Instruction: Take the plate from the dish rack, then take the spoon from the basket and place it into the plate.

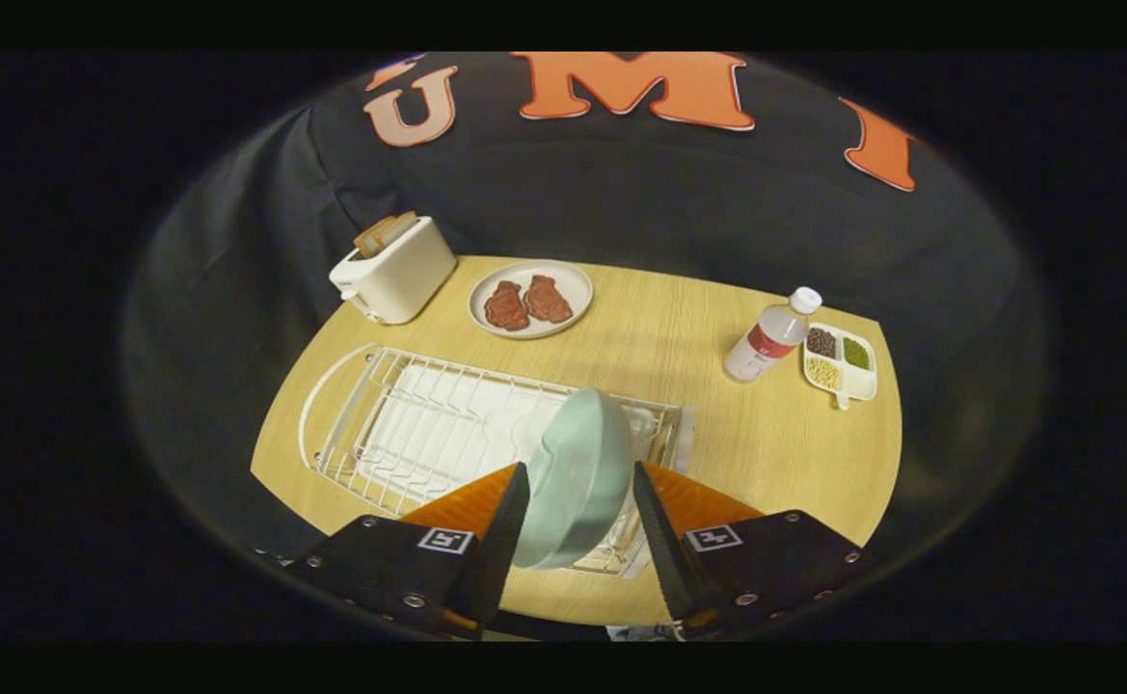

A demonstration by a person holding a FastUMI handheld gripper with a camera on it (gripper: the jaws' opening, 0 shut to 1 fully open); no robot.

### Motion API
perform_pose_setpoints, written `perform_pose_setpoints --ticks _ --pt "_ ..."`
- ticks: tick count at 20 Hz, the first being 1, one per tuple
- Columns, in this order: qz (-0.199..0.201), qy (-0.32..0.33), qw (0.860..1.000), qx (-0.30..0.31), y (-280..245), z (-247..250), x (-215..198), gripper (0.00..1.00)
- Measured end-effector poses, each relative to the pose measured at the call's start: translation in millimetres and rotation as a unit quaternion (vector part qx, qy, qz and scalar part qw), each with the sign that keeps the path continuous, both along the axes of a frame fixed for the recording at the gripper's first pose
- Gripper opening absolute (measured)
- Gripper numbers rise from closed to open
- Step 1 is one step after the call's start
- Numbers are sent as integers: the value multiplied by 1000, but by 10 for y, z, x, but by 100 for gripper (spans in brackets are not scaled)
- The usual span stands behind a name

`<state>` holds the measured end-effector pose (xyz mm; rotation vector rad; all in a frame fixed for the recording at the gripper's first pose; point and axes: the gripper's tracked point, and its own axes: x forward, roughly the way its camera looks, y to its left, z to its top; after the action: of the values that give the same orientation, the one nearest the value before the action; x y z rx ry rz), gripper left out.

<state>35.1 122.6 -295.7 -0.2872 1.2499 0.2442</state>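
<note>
Plate (577, 477), pale green, stands on edge in the white wire dish rack (399, 424), between the gripper (579, 506) fingers. The left finger touches its rim; the right finger stands slightly clear, so a grip cannot be confirmed. Toaster (394, 270), meat dish (530, 299) and bottle (770, 337) lie beyond.

No legible text — bottle (771, 337) label too small to read; square coded markers on gripper (580, 482) fingers, unreadable.
</note>
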Motion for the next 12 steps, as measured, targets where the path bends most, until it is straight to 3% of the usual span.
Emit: perform_pose_setpoints --ticks 5,6,8,12 --pt "-3 39 999 -28 40 -236 -36 65" --pt "-12 47 998 -27 90 -271 -50 53" --pt "-16 47 998 -30 146 -295 -23 43" --pt "-8 48 997 -66 162 -333 -22 44"
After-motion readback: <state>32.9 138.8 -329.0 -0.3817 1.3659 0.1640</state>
